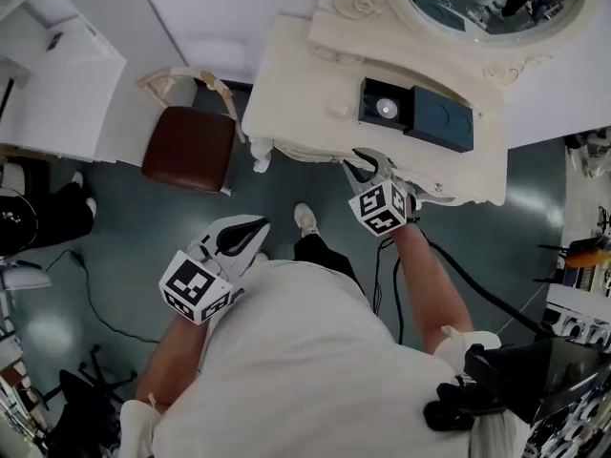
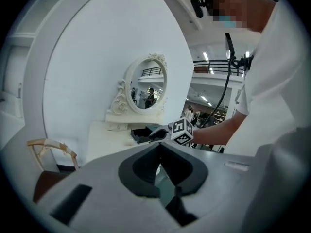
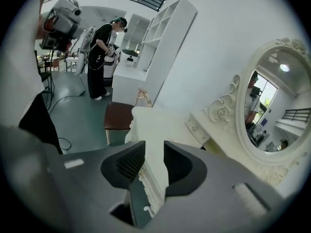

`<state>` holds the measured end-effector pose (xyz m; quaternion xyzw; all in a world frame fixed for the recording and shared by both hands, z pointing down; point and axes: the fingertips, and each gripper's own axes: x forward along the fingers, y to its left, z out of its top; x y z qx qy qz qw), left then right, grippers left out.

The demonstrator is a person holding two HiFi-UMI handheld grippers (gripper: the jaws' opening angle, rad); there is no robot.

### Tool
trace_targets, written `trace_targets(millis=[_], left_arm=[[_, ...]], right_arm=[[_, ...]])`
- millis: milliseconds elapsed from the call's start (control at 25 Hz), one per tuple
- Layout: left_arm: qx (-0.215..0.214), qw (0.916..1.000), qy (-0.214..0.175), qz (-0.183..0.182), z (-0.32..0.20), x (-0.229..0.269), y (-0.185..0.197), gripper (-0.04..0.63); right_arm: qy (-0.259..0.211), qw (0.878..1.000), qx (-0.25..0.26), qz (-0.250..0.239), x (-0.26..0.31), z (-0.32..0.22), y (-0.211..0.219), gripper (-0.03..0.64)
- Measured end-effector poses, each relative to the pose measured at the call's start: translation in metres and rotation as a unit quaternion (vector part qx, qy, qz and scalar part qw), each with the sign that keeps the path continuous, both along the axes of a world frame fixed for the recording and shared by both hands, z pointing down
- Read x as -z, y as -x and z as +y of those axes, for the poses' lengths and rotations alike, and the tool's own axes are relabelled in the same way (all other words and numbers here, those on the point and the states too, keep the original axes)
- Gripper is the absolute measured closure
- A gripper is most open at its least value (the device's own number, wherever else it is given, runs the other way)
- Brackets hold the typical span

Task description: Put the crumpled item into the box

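Your right gripper (image 3: 148,160) has its jaws partly apart with nothing between them. Through the gap you see only the carved front edge of the white dressing table (image 3: 160,127). In the head view this gripper sits at the table's front edge, near the open dark box (image 1: 441,122) that stands on the tabletop. The crumpled item (image 1: 387,109), a small pale wad, lies inside the box, in the black half toward the view's left, and neither gripper touches it.

Your left gripper (image 2: 158,155) has its jaws closed together and holds nothing. It hangs close to your body, well apart from the table and pointing toward it.

Behind the box, an oval mirror (image 3: 274,106) in an ornate white frame rises from the back of the table. A brown-seated stool (image 1: 191,148) stands on the grey-green floor (image 1: 134,227), beside the table's left end. A person in dark clothes (image 3: 102,57) stands far off in the right gripper view.
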<state>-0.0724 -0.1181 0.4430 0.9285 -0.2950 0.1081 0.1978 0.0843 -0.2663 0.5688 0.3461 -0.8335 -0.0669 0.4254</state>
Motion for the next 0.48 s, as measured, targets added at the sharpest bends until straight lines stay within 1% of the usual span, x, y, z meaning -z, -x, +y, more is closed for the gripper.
trace_targets(millis=[200, 480], left_arm=[[0.048, 0.9988, 0.004, -0.009, -0.04, 0.006, -0.017, 0.595], [0.113, 0.993, 0.018, -0.029, -0.064, 0.007, -0.023, 0.595]], right_arm=[[0.012, 0.998, 0.049, 0.042, -0.031, -0.069, -0.002, 0.459], [0.032, 0.989, 0.095, 0.11, -0.076, -0.134, -0.006, 0.421]])
